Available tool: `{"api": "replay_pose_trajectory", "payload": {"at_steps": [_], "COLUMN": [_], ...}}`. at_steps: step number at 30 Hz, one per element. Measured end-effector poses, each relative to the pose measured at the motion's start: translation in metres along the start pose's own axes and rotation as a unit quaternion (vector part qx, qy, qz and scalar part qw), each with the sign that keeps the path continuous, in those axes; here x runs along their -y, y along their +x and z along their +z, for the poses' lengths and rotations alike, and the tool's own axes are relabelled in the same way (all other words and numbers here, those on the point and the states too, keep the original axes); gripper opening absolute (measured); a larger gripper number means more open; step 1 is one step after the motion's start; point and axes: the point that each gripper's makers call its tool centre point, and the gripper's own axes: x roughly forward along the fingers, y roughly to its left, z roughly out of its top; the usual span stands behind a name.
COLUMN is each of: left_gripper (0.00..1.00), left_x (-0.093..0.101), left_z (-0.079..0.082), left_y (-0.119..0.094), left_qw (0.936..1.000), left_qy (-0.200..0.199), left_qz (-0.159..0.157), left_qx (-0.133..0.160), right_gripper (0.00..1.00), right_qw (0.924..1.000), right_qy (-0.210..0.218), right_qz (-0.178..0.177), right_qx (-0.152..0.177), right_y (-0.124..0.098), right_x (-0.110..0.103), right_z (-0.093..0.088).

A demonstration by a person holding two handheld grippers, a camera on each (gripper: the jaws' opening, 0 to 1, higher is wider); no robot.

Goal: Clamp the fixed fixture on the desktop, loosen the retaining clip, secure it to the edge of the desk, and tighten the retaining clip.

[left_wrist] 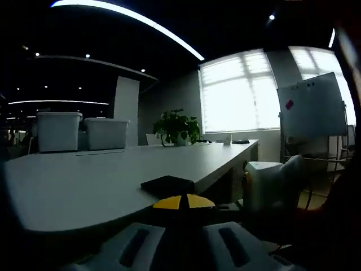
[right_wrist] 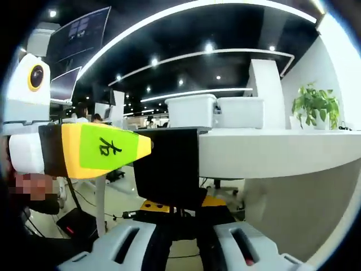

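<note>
The black fixture (right_wrist: 169, 164) hangs on the white desk's edge (right_wrist: 271, 152). Its flat top plate (left_wrist: 167, 183) lies on the desktop (left_wrist: 84, 186). My right gripper (right_wrist: 181, 206) is below it, its yellow-tipped jaws shut on the fixture's dark lower part. My left gripper (left_wrist: 183, 202) is at desk-edge height with its yellow tips pressed together at the plate's near edge. In the right gripper view the left gripper (right_wrist: 96, 149) comes in from the left as a yellow-green wedge touching the fixture's upper left corner. In the left gripper view the right gripper's white body (left_wrist: 271, 183) is to the right, beside the desk.
Two white storage bins (left_wrist: 82, 131) and a potted plant (left_wrist: 177, 127) stand at the desk's far end. A whiteboard on a stand (left_wrist: 313, 110) is at the right by the bright window. Under the desk are a leg (right_wrist: 100, 209), cables and open floor.
</note>
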Motion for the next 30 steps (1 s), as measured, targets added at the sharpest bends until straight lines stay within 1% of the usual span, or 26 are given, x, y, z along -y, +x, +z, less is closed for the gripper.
{"api": "replay_pose_trajectory", "payload": {"at_steps": [2,3,5,6,7,8,9,10,12,13,15,19,20,22,24,27,30], "left_gripper": [0.02,0.02,0.02,0.02,0.02,0.02,0.02,0.02,0.02,0.01,0.01,0.02,0.02,0.02,0.02,0.02,0.01], "left_x": [0.000,0.000,0.000,0.001,0.001,0.001,0.001,0.002,0.002,0.002,0.003,0.003,0.003,0.003,0.004,0.005,0.005], "left_z": [0.003,0.004,0.004,0.004,0.005,0.005,0.005,0.005,0.005,0.005,0.005,0.005,0.005,0.005,0.005,0.005,0.005], "left_y": [0.001,0.001,0.002,0.002,0.003,0.003,0.003,0.003,0.003,0.003,0.003,0.004,0.004,0.004,0.004,0.004,0.004], "left_qw": [0.9998,0.9997,0.9998,0.9998,0.9998,0.9998,0.9997,0.9996,0.9996,0.9997,0.9997,0.9998,0.9998,0.9998,0.9998,0.9998,0.9998], "left_qy": [-0.019,-0.021,-0.020,-0.016,-0.015,-0.016,-0.020,-0.021,-0.021,-0.019,-0.017,-0.016,-0.016,-0.014,-0.013,-0.012,-0.014], "left_qz": [-0.003,-0.004,-0.006,-0.007,-0.008,-0.008,-0.009,-0.009,-0.009,-0.010,-0.010,-0.009,-0.010,-0.011,-0.012,-0.012,-0.015], "left_qx": [0.004,0.007,0.009,0.010,0.011,0.012,0.013,0.013,0.013,0.012,0.012,0.012,0.012,0.011,0.011,0.010,0.009], "right_gripper": [0.28,0.30,0.36,0.44,0.49,0.52,0.52,0.50,0.50,0.50,0.50,0.48,0.46,0.38,0.30,0.26,0.26], "right_qw": [0.9993,0.9992,0.9974,0.9968,0.9965,0.9964,0.9964,0.9955,0.9937,0.9937,0.9937,0.9924,0.9925,0.9927,0.9919,0.9914,0.9930], "right_qy": [0.009,-0.002,-0.032,-0.028,-0.011,-0.002,-0.002,-0.020,-0.052,-0.050,-0.028,-0.036,-0.033,-0.029,-0.046,-0.052,-0.047], "right_qz": [-0.029,-0.035,-0.061,-0.070,-0.079,-0.083,-0.084,-0.093,-0.099,-0.100,-0.108,-0.117,-0.118,-0.117,-0.117,-0.119,-0.106], "right_qx": [0.019,0.022,0.023,0.026,0.023,0.018,0.012,0.002,-0.001,-0.007,-0.009,-0.006,-0.007,-0.010,-0.016,-0.016,-0.021], "right_y": [-0.010,-0.014,-0.017,-0.017,-0.015,-0.015,-0.012,-0.010,-0.005,-0.001,0.003,0.011,0.012,0.012,0.011,0.010,0.010], "right_x": [0.005,0.004,0.003,0.001,-0.001,-0.004,-0.007,-0.009,-0.011,-0.012,-0.008,-0.004,-0.003,-0.004,-0.004,0.000,-0.001], "right_z": [0.001,-0.001,-0.006,-0.008,-0.013,-0.017,-0.021,-0.028,-0.034,-0.037,-0.039,-0.037,-0.036,-0.037,-0.039,-0.038,-0.039]}}
